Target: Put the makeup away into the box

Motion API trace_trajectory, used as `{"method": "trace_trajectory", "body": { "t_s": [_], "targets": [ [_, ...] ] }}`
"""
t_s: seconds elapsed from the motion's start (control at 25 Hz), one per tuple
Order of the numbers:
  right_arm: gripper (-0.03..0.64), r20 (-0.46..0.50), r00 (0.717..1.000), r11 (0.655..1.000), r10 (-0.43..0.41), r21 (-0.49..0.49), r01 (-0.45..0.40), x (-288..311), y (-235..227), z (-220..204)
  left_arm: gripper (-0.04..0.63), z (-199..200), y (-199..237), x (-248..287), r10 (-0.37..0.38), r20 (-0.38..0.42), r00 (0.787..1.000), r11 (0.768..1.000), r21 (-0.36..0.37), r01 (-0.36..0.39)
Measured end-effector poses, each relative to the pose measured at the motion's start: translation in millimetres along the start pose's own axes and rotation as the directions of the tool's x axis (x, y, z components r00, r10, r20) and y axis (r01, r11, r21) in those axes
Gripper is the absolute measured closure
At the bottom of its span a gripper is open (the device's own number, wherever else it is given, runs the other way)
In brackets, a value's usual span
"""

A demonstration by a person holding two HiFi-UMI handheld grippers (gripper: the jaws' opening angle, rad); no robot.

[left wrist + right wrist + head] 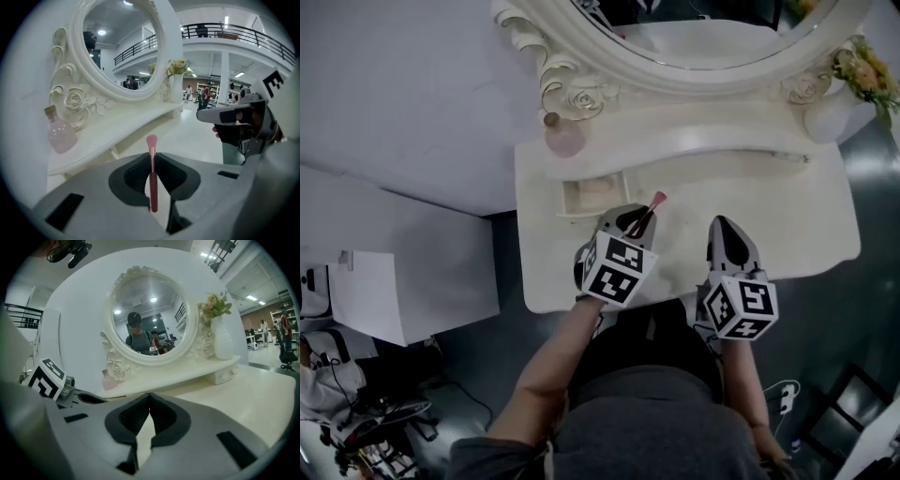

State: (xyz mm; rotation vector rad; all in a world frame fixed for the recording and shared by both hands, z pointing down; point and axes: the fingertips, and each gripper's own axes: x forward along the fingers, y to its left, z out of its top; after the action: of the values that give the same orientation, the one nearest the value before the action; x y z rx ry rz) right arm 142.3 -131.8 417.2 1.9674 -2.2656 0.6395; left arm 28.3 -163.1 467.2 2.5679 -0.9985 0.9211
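Large open hall, one corner staged as bedroom: white dressing table (pixel 769 197) with oval mirror (pixel 150 310) set against partition panel (pixel 394 94); railed mezzanine (pixel 234 35), ceiling strip lights (pixel 226 21), office chair (pixel 287 355) seen beyond.

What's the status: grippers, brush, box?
Left gripper shut on pink brush. Right gripper shut, empty. Box open, brush not yet in. Nothing seen blocking.

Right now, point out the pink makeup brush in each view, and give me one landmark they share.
Head view: the makeup brush is at centre, clamped in the left gripper, bristles pointing up and right.
Left gripper view: the makeup brush is low at centre, upright between the jaws.
Right gripper view: not in it.
Shared landmark: the pink perfume bottle, which shows in all three views.
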Motion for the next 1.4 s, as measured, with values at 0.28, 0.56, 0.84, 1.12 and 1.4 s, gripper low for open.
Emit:
{"method": "trace_trajectory", "body": {
  "t_s": [0.28,0.56,0.84,1.12,1.4],
  "targets": [
    [0.612,-0.021,0.995,0.995,0.102,-0.022,-0.102,18.5,41.4,-2.9,0.548,-4.5,42.7,-32.6,0.097,0.009,0.995,0.995,0.011,-0.097],
    [0.612,-0.032,0.986,0.985,0.165,-0.041,-0.166,29.7,72.0,-4.9,0.548,-7.8,79.3,-55.8,0.14,0.011,0.99,0.989,0.043,-0.14],
    [0.612,-0.031,0.985,0.983,0.172,-0.057,-0.173,36.1,85.7,-4.7,0.548,-12.5,94.7,-56.1,0.105,-0.003,0.994,0.988,0.111,-0.104],
    [0.612,-0.028,0.992,0.99,0.126,-0.056,-0.128,38.4,77.8,-3.3,0.548,-17.1,95.1,-40.4,0.04,-0.05,0.998,0.965,0.262,-0.025],
    [0.612,-0.028,0.997,0.996,0.077,-0.042,-0.078,38.5,71.7,-7.3,0.548,-23.9,96.2,-29.4,-0.026,-0.085,0.996,0.936,0.347,0.054]
  ]
}}
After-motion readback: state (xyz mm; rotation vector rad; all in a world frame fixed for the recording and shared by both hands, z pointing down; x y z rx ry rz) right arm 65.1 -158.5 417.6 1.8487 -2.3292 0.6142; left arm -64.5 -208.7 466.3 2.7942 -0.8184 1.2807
